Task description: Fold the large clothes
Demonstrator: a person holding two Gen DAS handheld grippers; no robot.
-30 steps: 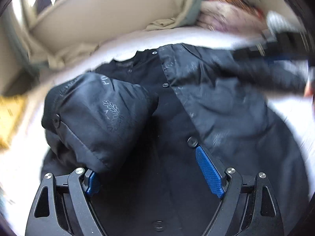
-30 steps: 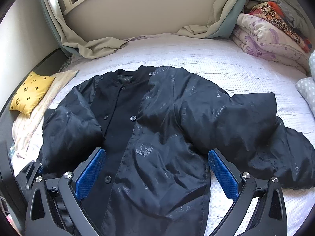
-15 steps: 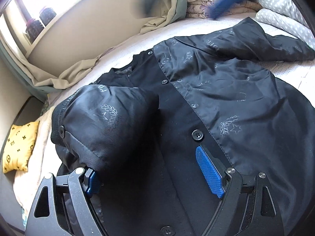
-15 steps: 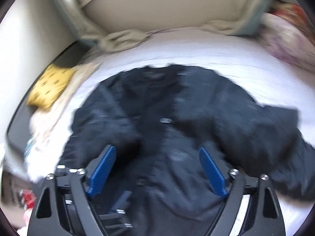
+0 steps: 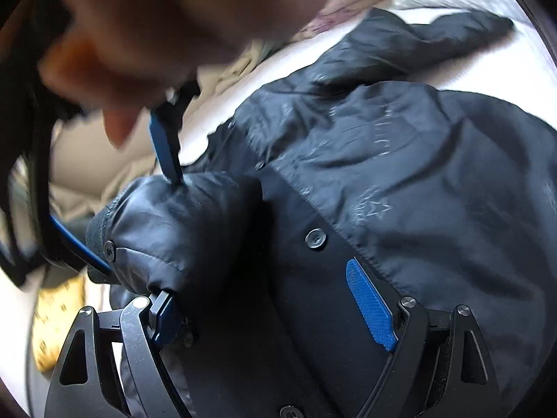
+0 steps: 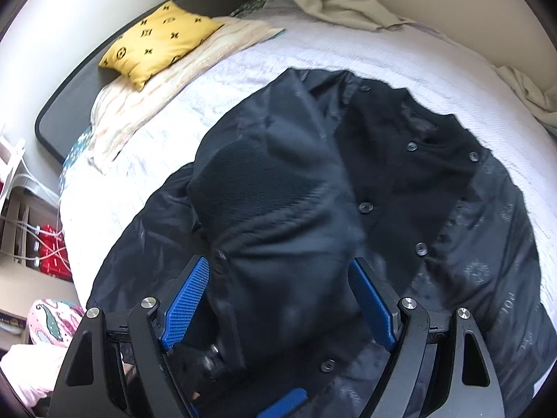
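A white bed (image 6: pixel 264 69) carries a black jacket (image 6: pixel 400 181) spread open across its middle, lining up, buttons running down the placket. In the right wrist view, the jacket fills the frame from 12 to 5 o'clock. Its sleeve (image 6: pixel 264 209), folded inward over the body, bulges at centre. The right gripper (image 6: pixel 280 299) stands wide open around that sleeve, blue pads on either side at 6 o'clock. A yellow pillow (image 6: pixel 160 40) lies at 11 o'clock on a pale striped cloth (image 6: pixel 146 101). In the left wrist view, the left gripper (image 5: pixel 271 310) is spread open low over the jacket (image 5: pixel 417 209); the sleeve (image 5: pixel 174 223) drapes over its left finger at 8 o'clock. A blurred hand (image 5: pixel 156 28) fills 11 o'clock.
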